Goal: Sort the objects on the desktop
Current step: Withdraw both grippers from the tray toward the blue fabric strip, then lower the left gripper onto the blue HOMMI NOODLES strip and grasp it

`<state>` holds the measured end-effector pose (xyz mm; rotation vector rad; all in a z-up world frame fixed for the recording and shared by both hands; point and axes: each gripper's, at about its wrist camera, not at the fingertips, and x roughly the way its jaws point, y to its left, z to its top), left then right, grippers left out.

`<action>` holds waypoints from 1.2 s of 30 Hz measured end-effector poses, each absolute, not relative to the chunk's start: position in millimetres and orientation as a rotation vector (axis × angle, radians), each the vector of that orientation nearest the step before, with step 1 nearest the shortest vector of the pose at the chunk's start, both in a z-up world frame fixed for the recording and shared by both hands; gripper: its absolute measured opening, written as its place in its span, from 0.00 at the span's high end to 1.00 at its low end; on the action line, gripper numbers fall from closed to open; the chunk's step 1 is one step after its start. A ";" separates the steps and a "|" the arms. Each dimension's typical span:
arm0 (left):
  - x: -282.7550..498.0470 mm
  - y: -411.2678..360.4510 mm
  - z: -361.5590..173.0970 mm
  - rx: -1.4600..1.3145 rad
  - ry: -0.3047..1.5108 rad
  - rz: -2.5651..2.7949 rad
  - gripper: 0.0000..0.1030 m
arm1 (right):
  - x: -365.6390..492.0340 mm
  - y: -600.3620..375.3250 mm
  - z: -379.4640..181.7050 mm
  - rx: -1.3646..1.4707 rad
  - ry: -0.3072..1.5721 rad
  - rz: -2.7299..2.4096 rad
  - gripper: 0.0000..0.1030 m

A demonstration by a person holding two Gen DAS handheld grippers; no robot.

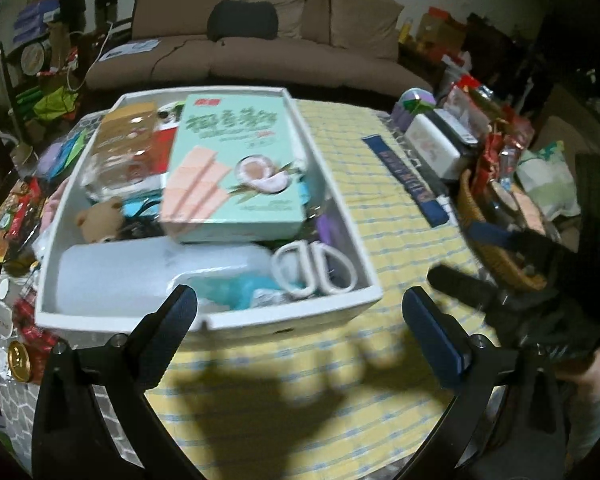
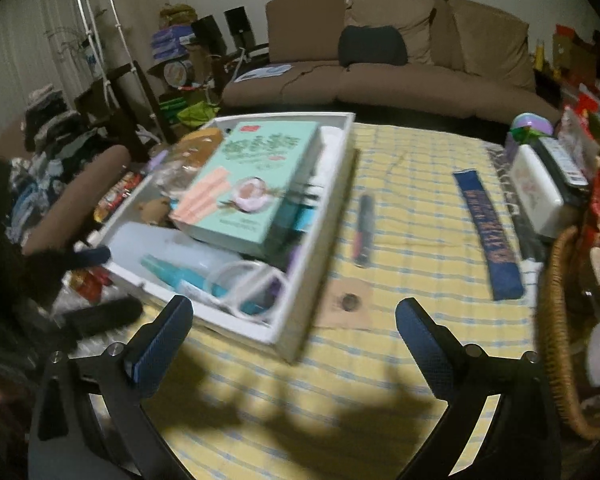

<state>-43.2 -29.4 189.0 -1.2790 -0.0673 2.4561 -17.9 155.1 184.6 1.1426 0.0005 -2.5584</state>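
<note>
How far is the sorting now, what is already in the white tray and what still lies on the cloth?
Done: the white tray already holds the wafer box, scissors and more. In hand: nothing; the left gripper and right gripper are both open and empty. Left: a pen, a small card and a dark blue pouch still lie on the yellow checked cloth.

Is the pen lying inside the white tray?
No, the pen lies on the yellow checked cloth just to the right of the white tray, outside its wall.
</note>
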 end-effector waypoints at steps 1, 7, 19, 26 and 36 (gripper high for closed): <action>-45.2 -23.0 190.5 -1.275 -0.072 2.457 0.00 | -15.3 161.1 182.0 1.142 0.009 -2.564 0.00; -68.4 20.2 201.7 -1.252 -0.111 2.445 0.00 | -5.0 220.4 165.7 1.092 -0.039 -2.637 0.00; -148.0 174.2 164.0 -1.346 -0.031 2.293 0.16 | -3.0 306.1 120.1 1.127 -0.227 -2.638 0.24; -212.1 256.5 97.1 -1.518 -0.058 2.197 0.16 | 12.3 334.0 127.4 1.089 -0.217 -2.687 0.30; -257.9 321.1 21.8 -1.662 -0.051 2.167 0.08 | 8.5 352.1 120.6 1.116 -0.210 -2.707 0.31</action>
